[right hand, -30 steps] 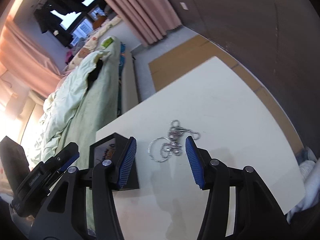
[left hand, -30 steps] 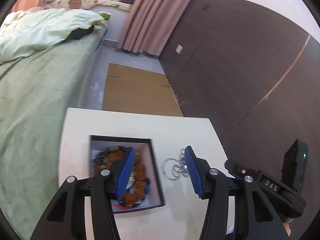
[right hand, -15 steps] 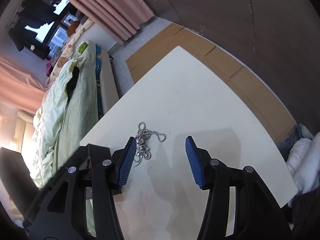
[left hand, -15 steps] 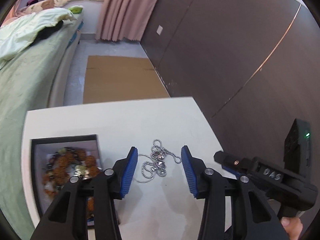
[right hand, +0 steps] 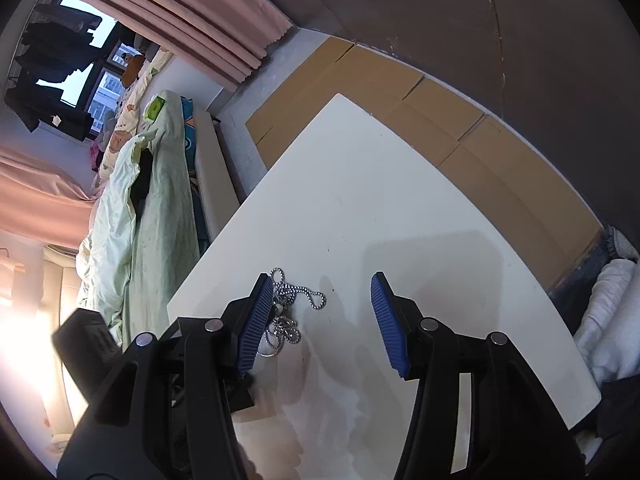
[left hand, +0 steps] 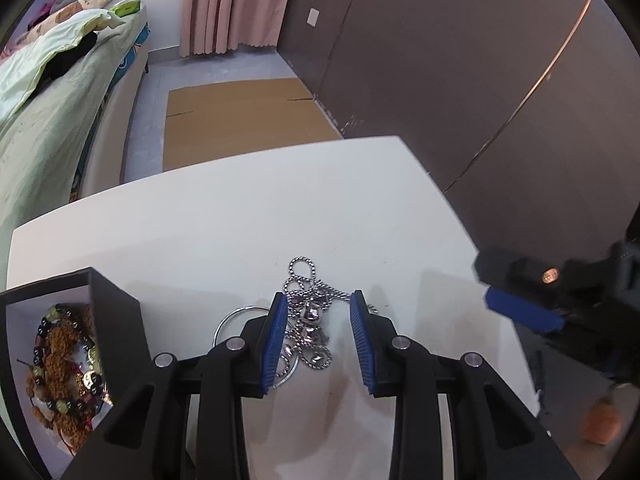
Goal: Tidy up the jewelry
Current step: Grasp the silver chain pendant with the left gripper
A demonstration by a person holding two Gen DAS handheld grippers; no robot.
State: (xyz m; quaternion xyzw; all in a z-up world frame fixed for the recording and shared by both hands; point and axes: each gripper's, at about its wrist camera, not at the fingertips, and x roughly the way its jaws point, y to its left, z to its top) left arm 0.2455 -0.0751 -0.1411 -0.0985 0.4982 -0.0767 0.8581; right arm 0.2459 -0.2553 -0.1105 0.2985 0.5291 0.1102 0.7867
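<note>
A tangle of silver chains (left hand: 308,308) with a thin silver ring (left hand: 236,318) lies on the white table (left hand: 240,216). My left gripper (left hand: 318,338) is open and straddles the chains, its blue pads on either side without touching them. A black box (left hand: 116,320) at the left holds brown and dark bead bracelets (left hand: 64,364). My right gripper (right hand: 320,320) is open and empty above the table; the chains (right hand: 286,304) lie by its left pad. The right gripper also shows at the right edge of the left wrist view (left hand: 528,312).
A bed with green bedding (left hand: 44,112) runs along the table's left side. Flattened cardboard (left hand: 240,116) lies on the floor beyond the table. A dark panelled wall (left hand: 460,80) stands to the right. White cloth (right hand: 616,312) lies past the table's right corner.
My left gripper has swung right from over the box and come down around the chains. My right gripper has shifted right, so the chains now sit by its left pad.
</note>
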